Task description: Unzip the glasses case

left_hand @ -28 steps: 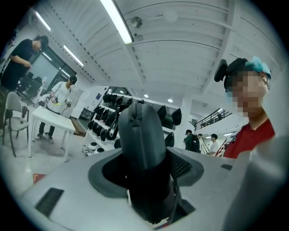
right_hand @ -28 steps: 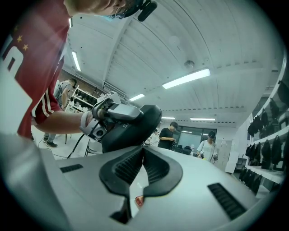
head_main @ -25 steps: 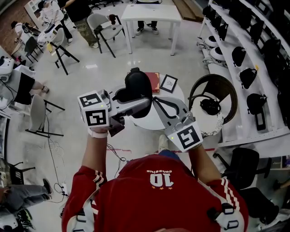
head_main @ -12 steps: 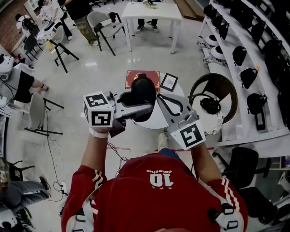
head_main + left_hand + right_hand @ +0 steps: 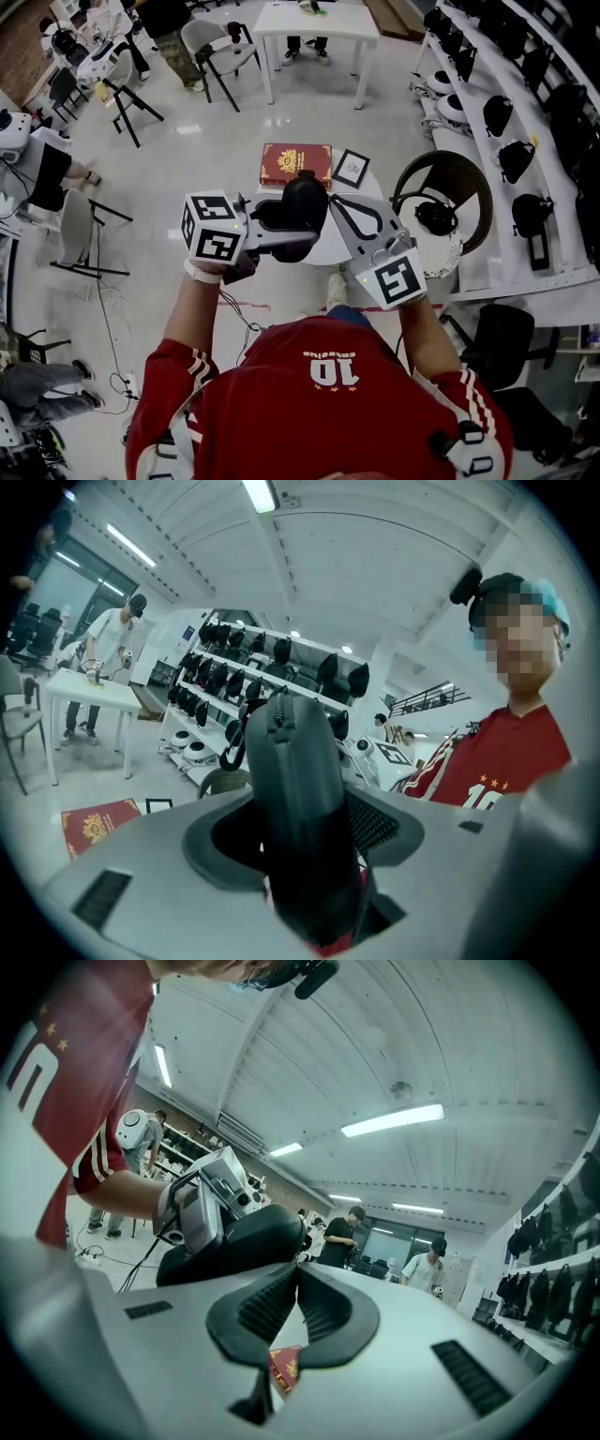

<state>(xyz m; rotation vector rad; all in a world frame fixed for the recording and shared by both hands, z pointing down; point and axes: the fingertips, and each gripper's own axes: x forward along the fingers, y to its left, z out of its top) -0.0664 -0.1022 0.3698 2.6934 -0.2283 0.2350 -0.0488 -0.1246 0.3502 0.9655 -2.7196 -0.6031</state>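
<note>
A black zip-up glasses case [image 5: 298, 208] is held above the small round white table [image 5: 323, 251], with my left gripper [image 5: 292, 223] shut on its lower half. In the left gripper view the case [image 5: 300, 799] stands upright between the jaws, and its zipper slider [image 5: 277, 710] shows at the top end. My right gripper [image 5: 330, 200] comes in from the right with its tips against the case's right edge. In the right gripper view the right gripper [image 5: 298, 1271] has its pads meeting, and the case [image 5: 239, 1241] lies just beyond them. I see nothing pinched between the pads.
A red book [image 5: 295, 161] and a small framed picture [image 5: 351, 169] lie on the table's far side. A dark round chair [image 5: 450, 202] stands to the right, below shelves of black gear [image 5: 525, 112]. A white table [image 5: 314, 23], chairs and people fill the back and left.
My left gripper has sunk with the case, toward the table and slightly right. The red book, hidden by the case before, now shows in full. The right gripper has barely moved.
</note>
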